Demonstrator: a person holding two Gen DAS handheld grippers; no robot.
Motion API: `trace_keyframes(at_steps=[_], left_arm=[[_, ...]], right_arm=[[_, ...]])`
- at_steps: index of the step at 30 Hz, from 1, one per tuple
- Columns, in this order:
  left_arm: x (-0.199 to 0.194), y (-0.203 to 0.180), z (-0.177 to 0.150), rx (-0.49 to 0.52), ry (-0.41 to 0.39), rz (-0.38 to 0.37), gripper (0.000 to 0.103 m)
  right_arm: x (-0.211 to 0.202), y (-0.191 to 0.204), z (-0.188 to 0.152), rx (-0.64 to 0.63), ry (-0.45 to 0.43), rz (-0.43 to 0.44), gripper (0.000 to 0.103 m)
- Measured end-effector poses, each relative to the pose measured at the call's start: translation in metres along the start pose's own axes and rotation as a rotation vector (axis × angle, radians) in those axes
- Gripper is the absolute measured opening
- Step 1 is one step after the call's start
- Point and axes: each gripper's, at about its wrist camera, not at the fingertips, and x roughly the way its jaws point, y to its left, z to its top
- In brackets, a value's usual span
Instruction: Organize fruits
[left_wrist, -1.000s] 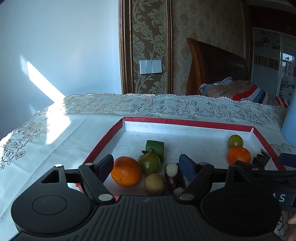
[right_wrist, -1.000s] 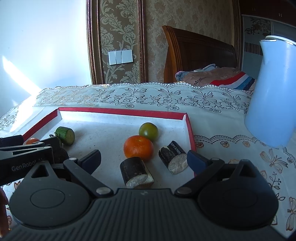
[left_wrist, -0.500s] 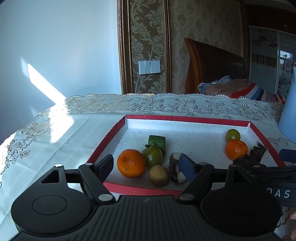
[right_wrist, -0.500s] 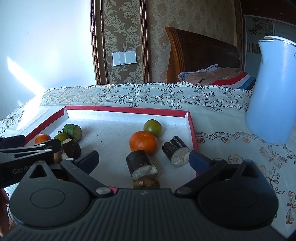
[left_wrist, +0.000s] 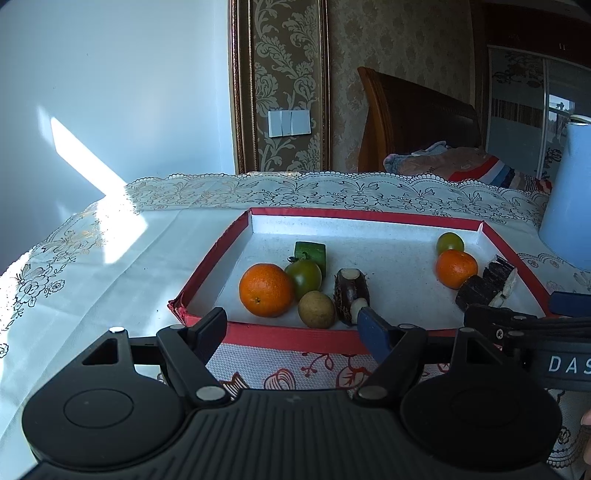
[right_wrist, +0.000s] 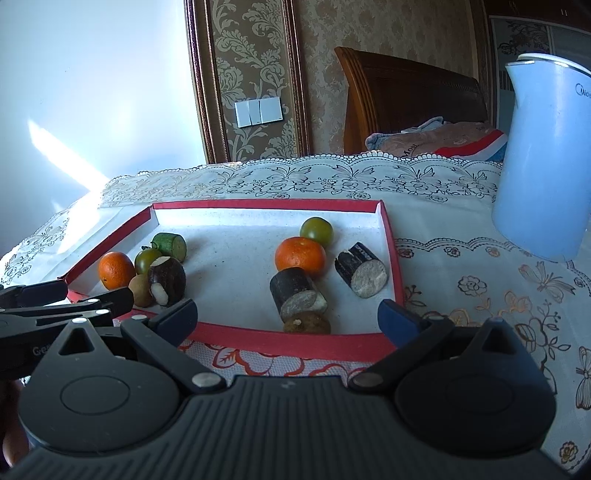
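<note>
Both grippers had pulled back from the tray (left_wrist: 291, 338) since the earlier frame: its near red rim, hidden a second before, showed ahead of the fingers, with patterned cloth (right_wrist: 461, 206) between. The left gripper (left_wrist: 291, 323) stood well open with nothing between its jaws; the right gripper (right_wrist: 288, 312) stood just as wide, also empty.

All the fruit sat inside the tray, in two clusters. At the left: a big orange (left_wrist: 266, 290), a green tomato (left_wrist: 303, 279) touching it, a small brown fruit (left_wrist: 316, 309) in front, a green chunk (left_wrist: 311, 254) behind, and a dark cane piece (left_wrist: 351, 293) just beside. At the right: a smaller orange (right_wrist: 301, 256), another green tomato (right_wrist: 316, 231) behind it, two cane pieces (right_wrist: 297, 295) (right_wrist: 361, 270), and a brown fruit (right_wrist: 307, 324) tight against the near rim.

The oranges looked firm and round, likely to roll; best gripped across the widest part. The tomatoes seemed smooth-skinned and softer, wanting a light squeeze. The cane pieces looked stiff and light, and could be taken across the curved flanks. The brown fruit by the rim would be awkward, with little room for a finger. A blue kettle (right_wrist: 543, 162) stood off to the right, well clear.
</note>
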Motion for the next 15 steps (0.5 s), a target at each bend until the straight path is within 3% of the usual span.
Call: trace_keyframes(at_steps=[15], left_arm=[[-0.016, 0.014, -0.015, -0.005, 0.024, -0.015, 0.078]], right_arm=[[-0.014, 0.007, -0.018, -0.024, 0.023, 0.003, 0.103]])
